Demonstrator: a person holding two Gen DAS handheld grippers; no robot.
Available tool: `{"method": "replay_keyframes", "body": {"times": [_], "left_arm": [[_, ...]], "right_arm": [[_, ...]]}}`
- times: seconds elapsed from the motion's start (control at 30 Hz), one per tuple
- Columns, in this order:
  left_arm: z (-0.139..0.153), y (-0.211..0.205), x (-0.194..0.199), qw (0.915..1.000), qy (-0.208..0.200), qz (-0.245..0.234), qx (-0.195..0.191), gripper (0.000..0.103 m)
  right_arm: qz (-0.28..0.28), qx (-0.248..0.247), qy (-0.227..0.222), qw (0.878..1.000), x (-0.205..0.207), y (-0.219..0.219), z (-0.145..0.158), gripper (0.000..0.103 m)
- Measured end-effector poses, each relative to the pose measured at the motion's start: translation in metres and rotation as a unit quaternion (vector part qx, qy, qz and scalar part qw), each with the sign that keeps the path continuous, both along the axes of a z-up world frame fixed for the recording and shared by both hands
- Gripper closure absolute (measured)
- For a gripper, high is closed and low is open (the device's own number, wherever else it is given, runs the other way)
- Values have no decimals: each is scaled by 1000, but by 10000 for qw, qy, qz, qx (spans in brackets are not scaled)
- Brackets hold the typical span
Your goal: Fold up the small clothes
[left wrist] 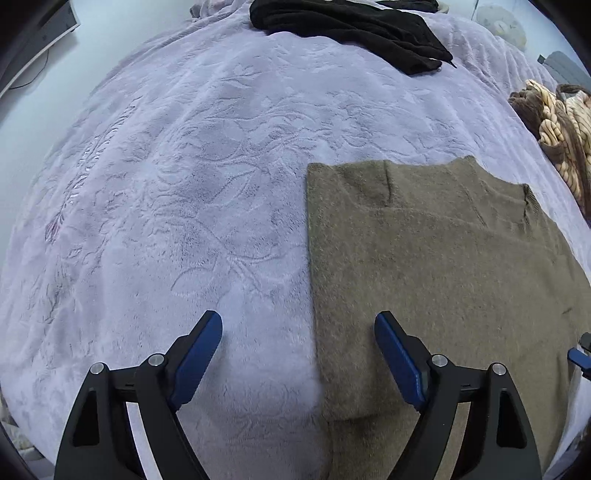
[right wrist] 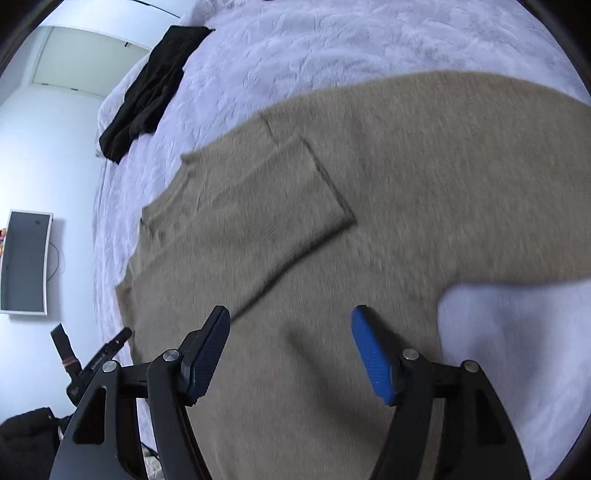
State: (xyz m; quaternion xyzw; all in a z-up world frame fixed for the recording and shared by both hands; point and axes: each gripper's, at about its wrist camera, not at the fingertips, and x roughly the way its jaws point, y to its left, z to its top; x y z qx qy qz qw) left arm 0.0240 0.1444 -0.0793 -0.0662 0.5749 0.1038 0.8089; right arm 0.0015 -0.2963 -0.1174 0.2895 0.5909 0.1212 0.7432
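An olive-brown knit sweater (left wrist: pixel 436 266) lies flat on the lilac bedspread (left wrist: pixel 184 177). Its left side is a straight folded edge, and one sleeve (right wrist: pixel 266 199) is laid across the body. My left gripper (left wrist: pixel 298 319) hangs open over that folded edge, one finger above the bedspread, the other above the sweater, nothing between them. My right gripper (right wrist: pixel 290 314) is open above the sweater (right wrist: pixel 388 192) near its lower part, its blue pads (right wrist: pixel 371 354) empty. A black garment (left wrist: pixel 351 29) lies crumpled at the far end of the bed, also visible as the black garment (right wrist: pixel 151 92) in the right wrist view.
A brown and cream striped fabric heap (left wrist: pixel 557 136) sits at the bed's right edge. A wall-mounted screen (right wrist: pixel 26 262) and a white door (right wrist: pixel 88 59) stand beyond the bed. Dark straps and a black bag (right wrist: pixel 74 365) lie on the floor beside the bed.
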Motion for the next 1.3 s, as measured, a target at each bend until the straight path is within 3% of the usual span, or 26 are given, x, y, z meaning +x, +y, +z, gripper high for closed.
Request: {"method": "replay_keyframes", "body": {"times": [0.1,0.23,0.43,0.73,0.9,1.1,1.17,1.3], "left_arm": [[-18,-7,-7,9972,271,-203,669,17],[-20,8,-10,9988,360,74,319,17],[5,-13,-16,9987,387,-92,312,17],[14,-120,-9,9946,400,-907,-296,17],[10,-191,8,9886,442,-1338,-525,17],[4,-254,26,9822,447,-1718,-613,17],[2,-266,29,9809,476,-1773,-635,17],[-2,-285,36,9800,523,-1805,-662,17]], "right_arm": [[-45,126,106,9999,-21,-5,-2,31],[-227,122,206,9995,-42,-18,-2,31],[-748,142,296,9967,-61,-56,-4,31],[-1804,153,110,9834,-68,-147,1,31],[-2863,270,52,9578,-75,-226,-8,31],[-4177,436,37,9075,-99,-316,-25,31],[-4500,722,-44,8901,-103,-337,-33,31],[-4680,1306,-186,8738,-101,-355,-43,34]]}}
